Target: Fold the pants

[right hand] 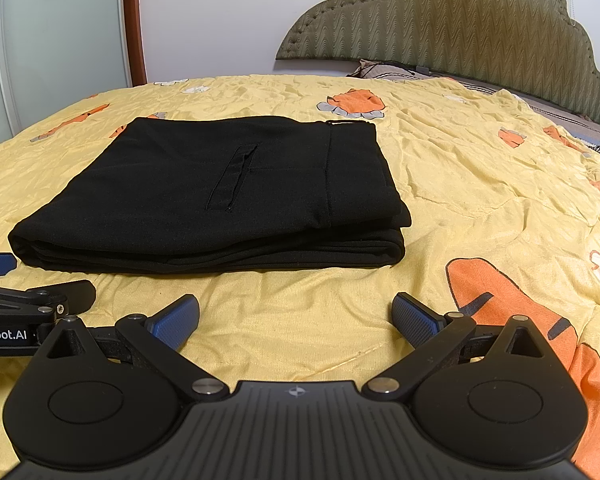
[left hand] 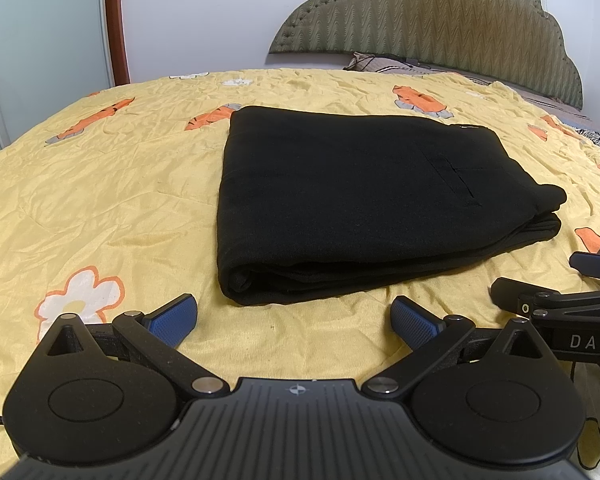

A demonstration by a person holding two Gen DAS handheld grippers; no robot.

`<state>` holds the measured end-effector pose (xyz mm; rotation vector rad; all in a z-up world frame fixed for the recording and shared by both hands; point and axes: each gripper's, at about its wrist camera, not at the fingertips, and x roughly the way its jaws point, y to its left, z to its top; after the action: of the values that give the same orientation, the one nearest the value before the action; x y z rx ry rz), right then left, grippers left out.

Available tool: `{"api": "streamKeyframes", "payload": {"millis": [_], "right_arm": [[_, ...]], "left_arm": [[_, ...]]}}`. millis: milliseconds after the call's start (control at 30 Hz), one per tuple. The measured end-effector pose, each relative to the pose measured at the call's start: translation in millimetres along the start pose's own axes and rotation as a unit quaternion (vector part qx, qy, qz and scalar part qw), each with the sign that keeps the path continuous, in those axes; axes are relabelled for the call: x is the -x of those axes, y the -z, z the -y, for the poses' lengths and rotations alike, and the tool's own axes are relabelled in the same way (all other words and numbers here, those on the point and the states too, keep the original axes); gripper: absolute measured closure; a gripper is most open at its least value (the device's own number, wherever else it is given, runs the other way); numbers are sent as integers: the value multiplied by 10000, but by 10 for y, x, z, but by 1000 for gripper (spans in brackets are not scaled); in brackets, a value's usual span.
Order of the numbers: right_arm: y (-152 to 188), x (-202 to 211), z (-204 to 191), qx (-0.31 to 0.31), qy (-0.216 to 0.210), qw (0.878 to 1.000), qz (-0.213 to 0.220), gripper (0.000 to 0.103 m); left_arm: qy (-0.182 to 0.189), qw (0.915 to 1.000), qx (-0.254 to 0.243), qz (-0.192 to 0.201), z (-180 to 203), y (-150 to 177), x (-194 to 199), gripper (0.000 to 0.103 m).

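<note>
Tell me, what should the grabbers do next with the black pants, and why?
Probably just lift both away. The black pants already lie folded in a flat stack on the yellow bedspread, and the left gripper and right gripper are open, empty, and short of the cloth. At most, nudge in the right corner, where the layers stick out unevenly.

A home bedroom: a bed (left hand: pixel 140 184) under a wrinkled yellow cartoon-print sheet, a padded scalloped headboard (left hand: pixel 432 16) against the wall, a pillow (left hand: pixel 384 62) below it, and a flower-decorated wardrobe door (left hand: pixel 40 28).
</note>
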<state>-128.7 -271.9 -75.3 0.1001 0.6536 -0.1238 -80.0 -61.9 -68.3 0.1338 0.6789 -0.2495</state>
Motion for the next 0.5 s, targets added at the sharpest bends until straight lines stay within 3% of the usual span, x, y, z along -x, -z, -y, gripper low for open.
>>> {"api": "streamKeyframes", "payload": {"millis": [500], "right_arm": [[1,1,1,1,0,10000,1,0]], "left_arm": [[-3,10000,1,-1,0,-3,-3,0]]}}
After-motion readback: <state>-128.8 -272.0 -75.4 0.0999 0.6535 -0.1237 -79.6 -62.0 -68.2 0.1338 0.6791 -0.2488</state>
